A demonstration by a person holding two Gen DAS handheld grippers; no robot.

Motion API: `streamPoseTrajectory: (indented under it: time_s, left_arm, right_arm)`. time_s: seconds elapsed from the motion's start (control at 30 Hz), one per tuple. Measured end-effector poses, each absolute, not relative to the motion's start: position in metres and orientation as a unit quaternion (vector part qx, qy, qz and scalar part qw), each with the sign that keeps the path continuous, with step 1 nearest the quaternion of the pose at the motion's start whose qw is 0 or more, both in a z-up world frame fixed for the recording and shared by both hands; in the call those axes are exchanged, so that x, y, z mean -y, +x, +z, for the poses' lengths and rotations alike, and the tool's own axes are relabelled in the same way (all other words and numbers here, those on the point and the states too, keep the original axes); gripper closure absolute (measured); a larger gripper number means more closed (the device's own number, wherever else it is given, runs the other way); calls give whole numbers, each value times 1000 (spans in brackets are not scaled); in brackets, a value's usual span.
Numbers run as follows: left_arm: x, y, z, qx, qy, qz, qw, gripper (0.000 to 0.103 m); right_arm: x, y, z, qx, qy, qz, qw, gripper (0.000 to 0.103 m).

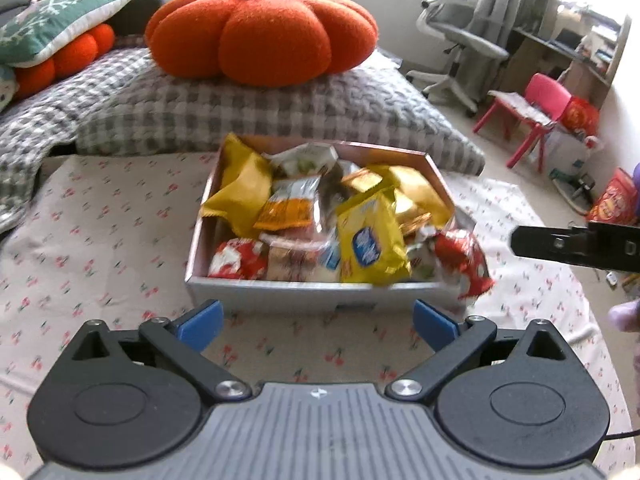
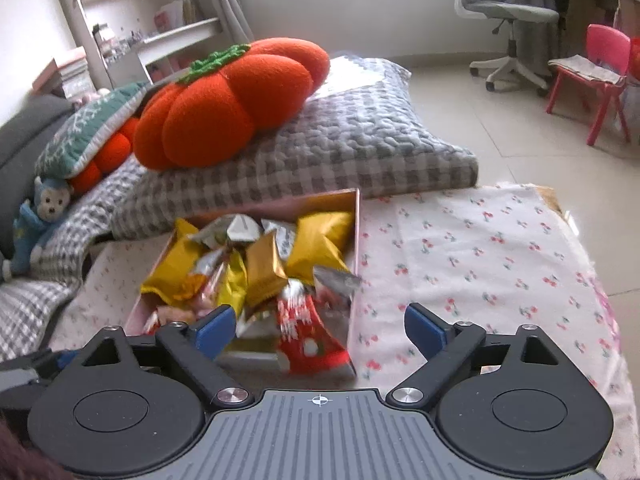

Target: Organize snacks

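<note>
- Left wrist view: your left gripper point(image 1: 316, 322) hangs just short of the box point(image 1: 320, 294), jaws spread wide with nothing between them; the box sits on a cherry-print cloth point(image 1: 100, 240) in front of a checked quilt point(image 1: 240, 112) and a pumpkin cushion point(image 1: 262, 34).
- The right wrist view shows your right gripper point(image 2: 318, 328) over the box's near corner, also parted and empty.
- Snack packets point(image 1: 320, 216) fill the box in a loose heap. A red packet point(image 1: 464, 256) leans over the right-hand rim, and a yellow packet point(image 1: 372, 240) stands on end near the front.
- By the look of them, these wrappers are light, crinkly and slippery, and their contents may crush.
- You would do best to pinch a packet by its sealed edge or across a flat face, gently.
- No snacks are visible outside the box.
</note>
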State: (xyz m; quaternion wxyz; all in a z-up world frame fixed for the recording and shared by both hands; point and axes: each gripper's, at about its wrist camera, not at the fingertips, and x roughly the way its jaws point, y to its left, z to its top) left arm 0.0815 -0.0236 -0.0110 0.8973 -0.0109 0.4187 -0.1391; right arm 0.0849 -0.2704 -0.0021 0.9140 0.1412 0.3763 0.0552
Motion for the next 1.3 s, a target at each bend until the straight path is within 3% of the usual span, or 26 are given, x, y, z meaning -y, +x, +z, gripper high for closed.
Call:
streamPoseTrajectory:
  time_s: [0.47, 1.3]
  left_arm:
    - [4, 44, -14, -439, 30, -37, 897, 0]
    - [7, 45, -12, -439, 34, -36, 897, 0]
  right_arm:
    - [238, 30, -16, -401, 131, 20, 907, 4]
    - [219, 37, -36, -428, 86, 23, 899, 4]
